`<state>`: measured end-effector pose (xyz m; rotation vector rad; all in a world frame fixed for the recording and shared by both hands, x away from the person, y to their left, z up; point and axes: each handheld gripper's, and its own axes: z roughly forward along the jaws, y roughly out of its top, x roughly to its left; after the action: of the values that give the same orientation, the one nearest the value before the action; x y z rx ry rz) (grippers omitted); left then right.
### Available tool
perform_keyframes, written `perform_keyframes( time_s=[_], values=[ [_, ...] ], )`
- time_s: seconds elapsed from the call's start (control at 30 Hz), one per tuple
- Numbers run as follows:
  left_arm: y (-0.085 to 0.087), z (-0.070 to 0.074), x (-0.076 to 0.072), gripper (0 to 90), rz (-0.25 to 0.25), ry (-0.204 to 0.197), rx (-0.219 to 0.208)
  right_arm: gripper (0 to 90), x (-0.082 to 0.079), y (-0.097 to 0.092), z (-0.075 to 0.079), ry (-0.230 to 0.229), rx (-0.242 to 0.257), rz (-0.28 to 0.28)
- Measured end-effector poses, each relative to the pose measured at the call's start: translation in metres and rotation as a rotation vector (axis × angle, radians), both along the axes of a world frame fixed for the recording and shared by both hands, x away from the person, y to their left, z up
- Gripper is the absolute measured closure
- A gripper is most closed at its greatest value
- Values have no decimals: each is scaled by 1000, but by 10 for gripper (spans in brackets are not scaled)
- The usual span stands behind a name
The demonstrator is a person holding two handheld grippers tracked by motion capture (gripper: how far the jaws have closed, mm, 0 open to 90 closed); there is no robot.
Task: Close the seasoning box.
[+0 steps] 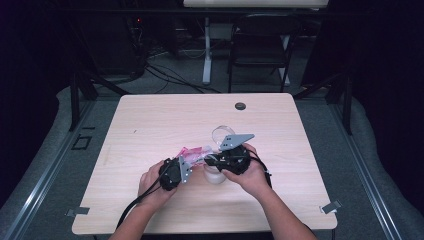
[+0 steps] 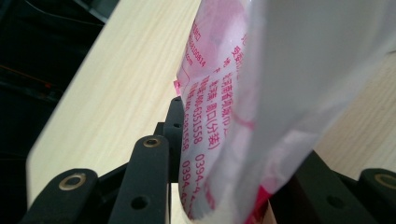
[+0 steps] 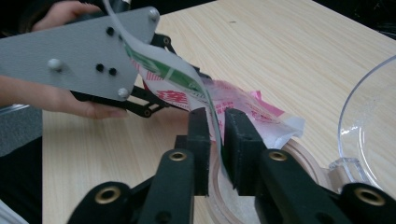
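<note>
A pink-and-white printed plastic packet point(image 1: 192, 152) hangs in the air just above the table, and my left gripper point(image 1: 194, 161) is shut on it. In the left gripper view the packet point(image 2: 224, 93) stands between the jaws of the left gripper point(image 2: 233, 140), with one black fingertip point(image 2: 176, 112) pressed to its side. My right gripper point(image 1: 209, 160) faces it from the right. A white-and-green strip point(image 3: 187, 79) peeled off the packet point(image 3: 252, 109) runs through the narrow gap of the right gripper point(image 3: 217, 123), whose pads stand slightly apart from it.
A clear jar point(image 1: 215, 176) with a tan rim point(image 3: 303, 158) stands under the two grippers. Its clear lid point(image 1: 222, 132) lies just behind, near the right jaw point(image 3: 369, 126). A dark round grommet point(image 1: 240, 106) sits at the table's far edge.
</note>
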<state>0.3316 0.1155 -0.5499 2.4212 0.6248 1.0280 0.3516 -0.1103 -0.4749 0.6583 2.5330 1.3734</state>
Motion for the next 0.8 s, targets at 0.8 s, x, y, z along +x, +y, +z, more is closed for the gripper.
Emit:
perform_keyframes(
  time_s=[0.8],
  values=[
    [39, -4, 19, 726, 81, 223, -382, 607, -1, -19, 20, -3, 123, -43]
  ],
)
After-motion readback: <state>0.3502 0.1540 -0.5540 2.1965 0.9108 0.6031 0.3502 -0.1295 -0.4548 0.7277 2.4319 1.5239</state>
